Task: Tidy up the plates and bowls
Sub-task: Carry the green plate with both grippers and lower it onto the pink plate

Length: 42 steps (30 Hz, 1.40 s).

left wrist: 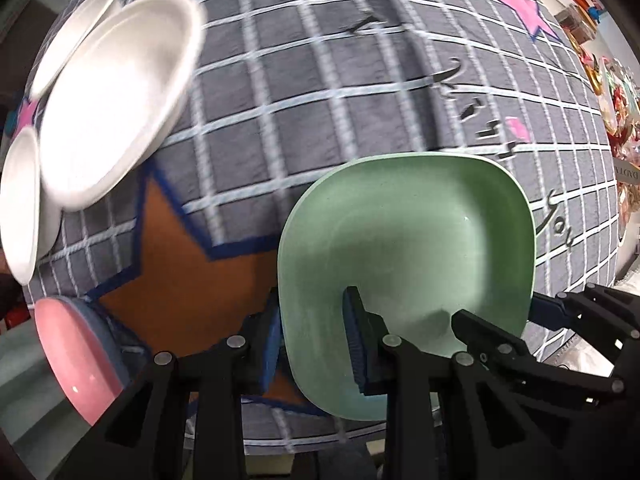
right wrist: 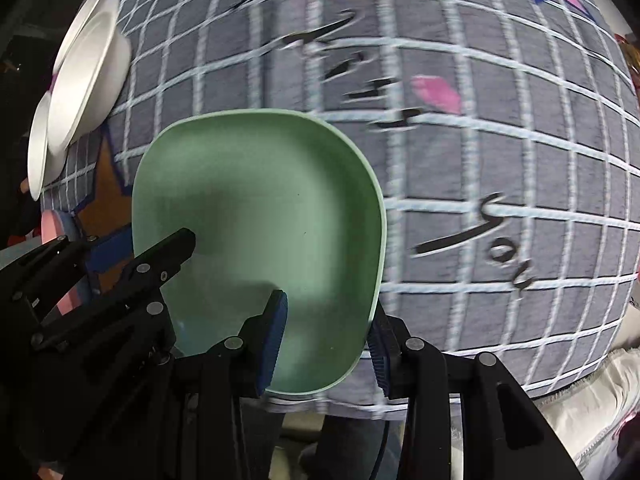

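Observation:
A green squarish plate (left wrist: 416, 256) is held above the grey checked cloth (left wrist: 320, 80). My left gripper (left wrist: 314, 336) is shut on its left rim, one finger inside, one outside. My right gripper (right wrist: 330, 340) is shut on its right rim; it shows in the left wrist view (left wrist: 504, 320) too. The plate fills the right wrist view (right wrist: 260, 220), and the left gripper (right wrist: 136, 256) shows at the left there. White plates (left wrist: 116, 100) and a white bowl (left wrist: 20, 200) lie far left. A pink bowl (left wrist: 76, 356) sits on a blue one near left.
The cloth has an orange star (left wrist: 180, 276), pink stars (left wrist: 520, 4) and black lettering (right wrist: 460, 240). Colourful clutter (left wrist: 616, 112) lies beyond the cloth's right edge. The white dishes also show at the left of the right wrist view (right wrist: 84, 80).

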### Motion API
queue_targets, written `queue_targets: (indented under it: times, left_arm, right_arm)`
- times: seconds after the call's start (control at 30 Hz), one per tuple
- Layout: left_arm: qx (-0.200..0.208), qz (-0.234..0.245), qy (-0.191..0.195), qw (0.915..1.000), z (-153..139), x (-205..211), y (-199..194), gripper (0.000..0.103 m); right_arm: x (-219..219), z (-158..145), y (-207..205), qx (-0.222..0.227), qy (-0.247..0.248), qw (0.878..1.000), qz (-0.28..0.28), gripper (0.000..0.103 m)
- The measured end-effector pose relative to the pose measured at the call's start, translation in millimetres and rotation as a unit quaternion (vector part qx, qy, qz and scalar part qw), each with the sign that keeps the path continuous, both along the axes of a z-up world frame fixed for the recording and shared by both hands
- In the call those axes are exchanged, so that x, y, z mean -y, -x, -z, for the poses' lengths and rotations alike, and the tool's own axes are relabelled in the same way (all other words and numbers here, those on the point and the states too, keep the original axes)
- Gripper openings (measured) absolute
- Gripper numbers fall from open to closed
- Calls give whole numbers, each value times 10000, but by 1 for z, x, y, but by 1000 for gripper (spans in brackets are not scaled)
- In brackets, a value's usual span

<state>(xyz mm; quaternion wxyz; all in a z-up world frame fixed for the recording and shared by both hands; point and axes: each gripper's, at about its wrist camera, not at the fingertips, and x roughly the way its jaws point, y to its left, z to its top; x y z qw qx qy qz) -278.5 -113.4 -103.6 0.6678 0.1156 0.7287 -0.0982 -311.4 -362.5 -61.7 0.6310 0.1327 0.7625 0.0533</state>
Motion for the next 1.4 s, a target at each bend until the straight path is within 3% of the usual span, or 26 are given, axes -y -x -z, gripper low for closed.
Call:
queue_targets:
  times: [0.5,0.6,0.67,0.8,1.13,1.4]
  left_arm:
    - [41,-145,247,9996,18,39,30,32]
    - [-59,-160,314,9994,19,42,28,30]
    - [-104,-166,309,9993,14,33,22,30]
    - [-67,-190,302,9993,9,31,27,29]
    - [205,-464,247,9984,-28,5,7,30]
    - [499,-850,11,9951,-47,-29,1,31]
  right_arm:
    - [-117,-5,31,31,399,9986,-334,43]
    - [-119,-10,32,-41,365,9988,-317,43]
    - [-86,-11,15,-141,295,9991,-271,42]
    - [-83,-12,20,-207,249,9991,-263,42]
    - [-158,-78,42,-13,28,9978,-663,42]
    - [-247,-118,45,183,-260,9934,-1101,42]
